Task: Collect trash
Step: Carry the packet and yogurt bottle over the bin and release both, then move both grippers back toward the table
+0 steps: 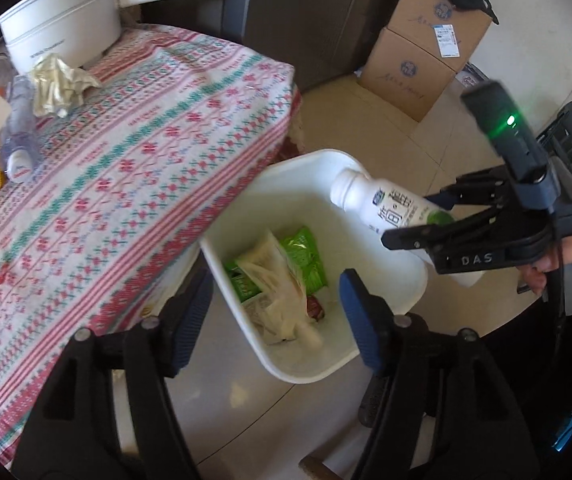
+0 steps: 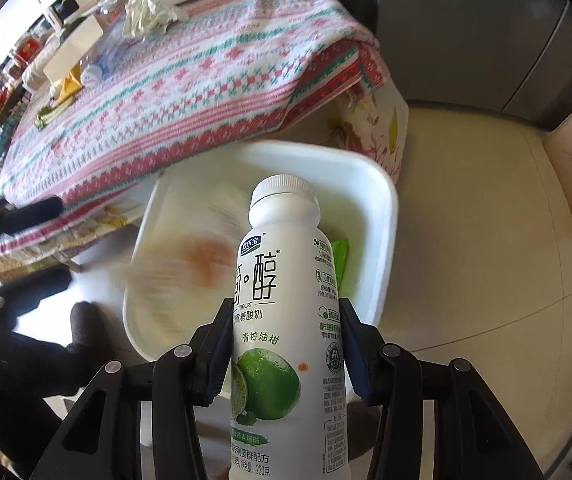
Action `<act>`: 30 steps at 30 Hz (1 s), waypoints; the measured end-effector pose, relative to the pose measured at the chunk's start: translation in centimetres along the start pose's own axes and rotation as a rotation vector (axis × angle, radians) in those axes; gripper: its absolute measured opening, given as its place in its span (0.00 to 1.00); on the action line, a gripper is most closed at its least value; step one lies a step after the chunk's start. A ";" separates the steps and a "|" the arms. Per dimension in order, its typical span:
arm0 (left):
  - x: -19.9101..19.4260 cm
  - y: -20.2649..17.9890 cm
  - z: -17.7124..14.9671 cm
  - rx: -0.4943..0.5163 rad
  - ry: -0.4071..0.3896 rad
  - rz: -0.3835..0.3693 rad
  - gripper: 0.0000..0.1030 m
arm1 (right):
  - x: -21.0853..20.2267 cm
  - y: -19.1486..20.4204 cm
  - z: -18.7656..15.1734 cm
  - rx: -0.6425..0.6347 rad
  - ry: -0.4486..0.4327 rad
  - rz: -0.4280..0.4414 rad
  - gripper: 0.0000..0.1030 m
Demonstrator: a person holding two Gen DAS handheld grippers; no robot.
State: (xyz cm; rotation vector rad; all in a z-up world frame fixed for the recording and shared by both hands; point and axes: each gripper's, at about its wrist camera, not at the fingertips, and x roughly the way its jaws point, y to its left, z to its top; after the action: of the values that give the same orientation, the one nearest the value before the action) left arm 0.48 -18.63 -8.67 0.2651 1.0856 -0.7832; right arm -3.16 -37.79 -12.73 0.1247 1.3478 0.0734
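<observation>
Table [image 1: 134, 168] just beside white bin [image 1: 369, 364], so trash drops in easily. Bottle [image 2: 286, 320] squeezed in right gripper [image 2: 286, 344] over bin, ready to fall. Left gripper [image 1: 274, 320] wide, empty, above bin. Wrappers [image 1: 282, 276] inside bin.

— What colours are on that cloth [image 1: 134, 184] under the white pot [image 1: 62, 20]?

— White, with pink and teal cross-stitch bands.

— And beside the cloth?

— A white bin [image 1: 369, 168] holding green wrappers [image 1: 305, 252]; the white bottle [image 2: 286, 320] shows 1 green lime.
</observation>
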 end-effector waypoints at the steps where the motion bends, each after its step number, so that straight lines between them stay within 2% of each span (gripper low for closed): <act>1: -0.1 0.2 -0.1 -0.003 -0.002 0.004 0.67 | 0.4 0.1 0.0 -0.001 0.014 -0.003 0.49; 14: -3.7 4.1 -0.9 -0.077 -0.071 0.099 0.77 | 3.8 -0.2 0.6 0.029 0.115 -0.029 0.49; 16: -4.5 5.1 -0.9 -0.106 -0.091 0.117 0.79 | 3.6 0.0 0.9 0.033 0.103 -0.018 0.54; 17: -4.9 5.7 -0.9 -0.119 -0.101 0.126 0.79 | 3.3 0.2 1.1 0.036 0.091 -0.008 0.58; 18: -5.2 6.1 -0.9 -0.129 -0.107 0.136 0.79 | 2.9 0.4 1.4 0.041 0.075 0.000 0.68; 19: -5.5 6.5 -1.0 -0.138 -0.117 0.146 0.80 | 2.5 0.6 1.5 0.043 0.062 0.001 0.70; 26: -7.6 10.5 -1.1 -0.219 -0.161 0.236 0.81 | -0.1 2.6 3.3 0.028 -0.027 0.040 0.70; 30: -8.7 14.1 -1.1 -0.311 -0.180 0.278 0.81 | -1.4 4.1 4.8 0.005 -0.084 0.039 0.72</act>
State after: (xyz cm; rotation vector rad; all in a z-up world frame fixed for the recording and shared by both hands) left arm 7.38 -4.20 -4.08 0.0763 0.9592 -0.3744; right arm 1.32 -34.09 -9.80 0.1567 1.2623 0.0968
